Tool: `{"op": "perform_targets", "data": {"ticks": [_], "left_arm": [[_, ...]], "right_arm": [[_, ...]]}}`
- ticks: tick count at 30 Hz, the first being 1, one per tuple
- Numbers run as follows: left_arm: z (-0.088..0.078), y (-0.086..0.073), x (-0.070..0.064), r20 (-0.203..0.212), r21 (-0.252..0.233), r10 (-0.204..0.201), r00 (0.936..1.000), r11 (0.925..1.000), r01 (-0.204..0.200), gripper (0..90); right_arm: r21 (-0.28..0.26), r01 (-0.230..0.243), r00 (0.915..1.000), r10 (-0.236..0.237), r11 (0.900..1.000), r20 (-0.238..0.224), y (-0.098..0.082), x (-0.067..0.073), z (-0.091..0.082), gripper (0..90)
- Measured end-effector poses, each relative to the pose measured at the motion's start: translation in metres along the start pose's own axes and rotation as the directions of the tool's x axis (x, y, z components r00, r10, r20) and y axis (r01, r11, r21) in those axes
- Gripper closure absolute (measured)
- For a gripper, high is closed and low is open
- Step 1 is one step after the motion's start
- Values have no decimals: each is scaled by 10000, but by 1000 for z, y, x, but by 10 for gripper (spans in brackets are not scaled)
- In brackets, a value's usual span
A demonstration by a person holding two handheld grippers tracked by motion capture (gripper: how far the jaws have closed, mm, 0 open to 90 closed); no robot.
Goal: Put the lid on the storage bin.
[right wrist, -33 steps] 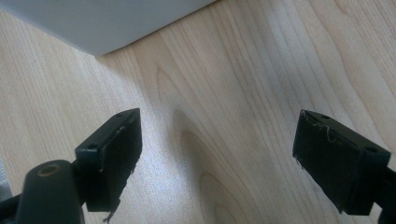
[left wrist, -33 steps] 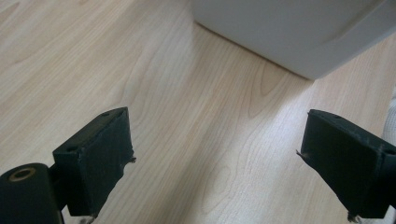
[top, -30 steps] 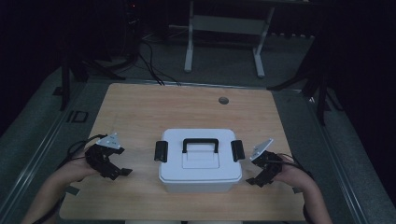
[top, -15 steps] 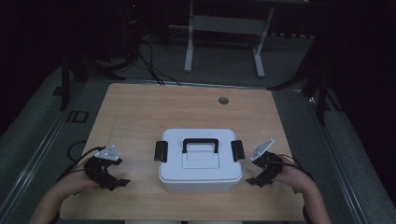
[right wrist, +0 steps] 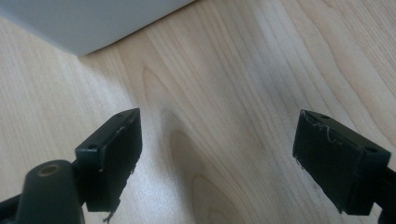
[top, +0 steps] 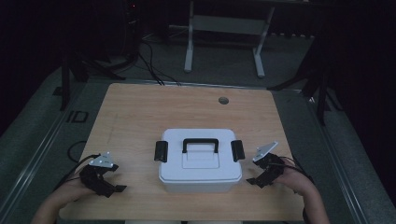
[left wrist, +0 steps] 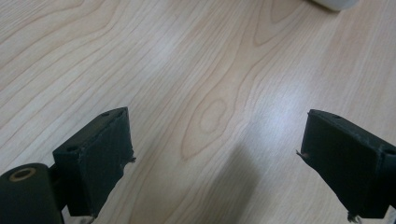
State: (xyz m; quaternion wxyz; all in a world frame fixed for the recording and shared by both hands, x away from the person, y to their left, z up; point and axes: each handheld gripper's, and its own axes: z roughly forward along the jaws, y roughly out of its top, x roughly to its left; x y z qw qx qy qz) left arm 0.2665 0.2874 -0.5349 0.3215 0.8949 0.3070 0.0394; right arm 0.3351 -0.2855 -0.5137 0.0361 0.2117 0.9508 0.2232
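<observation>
Dark lab, wooden table [top: 140,112], floor cables [top: 154,65]

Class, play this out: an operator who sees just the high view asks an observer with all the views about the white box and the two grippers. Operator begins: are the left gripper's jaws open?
Observer: Yes. In the left gripper view, the left gripper has its jaws wide apart with bare wooden table between them.
Operator: And the right one?
Observer: The right gripper is open too, with nothing between its jaws.
Operator: Is it touching the white box?
Observer: No. In the right gripper view, the white box lies ahead of the jaws, with a strip of table between.
</observation>
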Motion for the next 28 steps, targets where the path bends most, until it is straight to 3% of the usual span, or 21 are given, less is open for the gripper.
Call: {"op": "perform_targets", "data": {"ticks": [9, 10, 16, 21, 28], "left_arm": [[-3, -10, -2, -285, -369, -112, 9995, 9993, 102, 89], [-4, -13, -3, -148, -647, -157, 9998, 9978, 147, 89], [-5, -19, -4, -258, -808, -242, 9994, 9965, 220, 89], [-5, -23, -5, -322, -1332, -452, 9985, 9903, 406, 89], [0, -26, -6, -352, -1303, -507, 9981, 9904, 458, 89]], "right_arm": [[-332, -555, 9984, 559, 9979, 116, -10, -2, 6, 153], [-448, -643, 9978, 649, 9969, 117, -11, -3, 7, 153], [-964, -1002, 9949, 1009, 9903, 32, -17, -3, 12, 153], [-1236, -1118, 9934, 1139, 9860, 102, -17, -3, 10, 153], [-1221, -1135, 9932, 1159, 9860, 123, -17, -3, 10, 153]]}}
